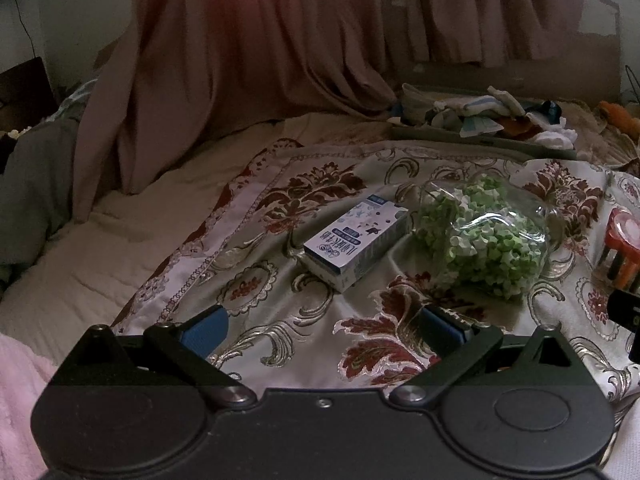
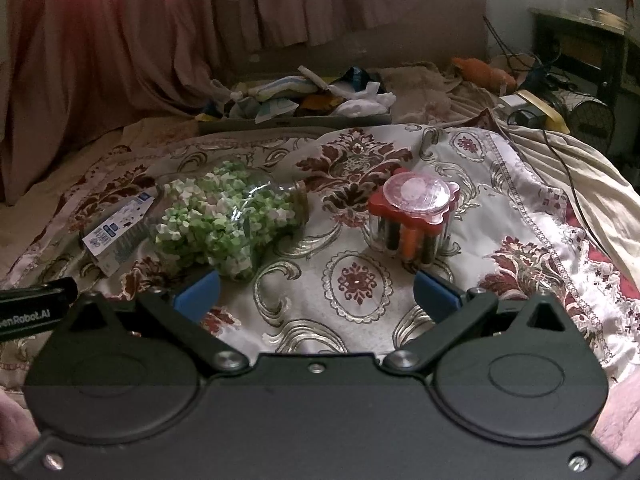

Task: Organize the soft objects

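A flat box (image 2: pixel 304 122) at the back of the bed holds a heap of socks and small cloths (image 2: pixel 296 94); it also shows in the left wrist view (image 1: pixel 484 114). My left gripper (image 1: pixel 326 326) is open and empty, low over the patterned bedspread (image 1: pixel 360 344), short of a blue-white carton (image 1: pixel 356 236) and a clear jar of green paper stars (image 1: pixel 486 232) lying on its side. My right gripper (image 2: pixel 316 294) is open and empty, between the jar (image 2: pixel 230 220) and a red-lidded clear holder of markers (image 2: pixel 412 212).
Pink curtains (image 2: pixel 160 32) hang behind the bed. An orange soft toy (image 2: pixel 482 70) lies at the back right. Cables, a fan (image 2: pixel 592 120) and a dark table stand to the right. A grey blanket (image 1: pixel 32 168) lies at the left.
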The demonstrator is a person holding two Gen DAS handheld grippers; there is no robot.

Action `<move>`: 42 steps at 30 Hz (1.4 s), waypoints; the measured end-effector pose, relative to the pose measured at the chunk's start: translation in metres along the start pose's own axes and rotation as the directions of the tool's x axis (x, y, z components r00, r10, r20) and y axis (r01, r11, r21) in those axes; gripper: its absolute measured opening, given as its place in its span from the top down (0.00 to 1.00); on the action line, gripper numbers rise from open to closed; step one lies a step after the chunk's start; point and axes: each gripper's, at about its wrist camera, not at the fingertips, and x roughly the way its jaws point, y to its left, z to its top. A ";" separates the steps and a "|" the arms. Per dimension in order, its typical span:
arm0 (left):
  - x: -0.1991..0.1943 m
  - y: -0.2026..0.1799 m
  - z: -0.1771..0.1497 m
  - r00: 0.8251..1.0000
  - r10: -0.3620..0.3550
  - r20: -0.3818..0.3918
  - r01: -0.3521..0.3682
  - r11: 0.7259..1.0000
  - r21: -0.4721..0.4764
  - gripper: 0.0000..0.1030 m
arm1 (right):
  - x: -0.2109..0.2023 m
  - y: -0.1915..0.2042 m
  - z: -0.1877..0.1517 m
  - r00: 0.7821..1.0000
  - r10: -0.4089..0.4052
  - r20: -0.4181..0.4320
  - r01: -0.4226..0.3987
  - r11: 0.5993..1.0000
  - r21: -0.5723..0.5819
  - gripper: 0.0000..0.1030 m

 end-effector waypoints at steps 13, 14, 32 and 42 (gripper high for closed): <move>0.001 0.000 0.000 1.000 0.002 0.000 -0.002 1.000 0.005 0.02 | 0.001 0.002 -0.002 1.000 0.004 -0.013 -0.004 1.000 0.007 0.00; 0.001 0.000 0.000 1.000 0.002 0.000 -0.002 1.000 0.006 0.02 | 0.002 0.002 -0.002 1.000 0.004 -0.014 -0.004 1.000 0.007 0.00; 0.001 0.000 0.000 1.000 0.002 0.000 -0.002 1.000 0.006 0.02 | 0.002 0.002 -0.002 1.000 0.003 -0.017 -0.003 1.000 0.008 0.00; 0.001 0.000 0.000 1.000 0.002 0.000 -0.002 1.000 0.006 0.02 | 0.002 0.003 -0.002 1.000 0.003 -0.017 -0.003 1.000 0.008 0.00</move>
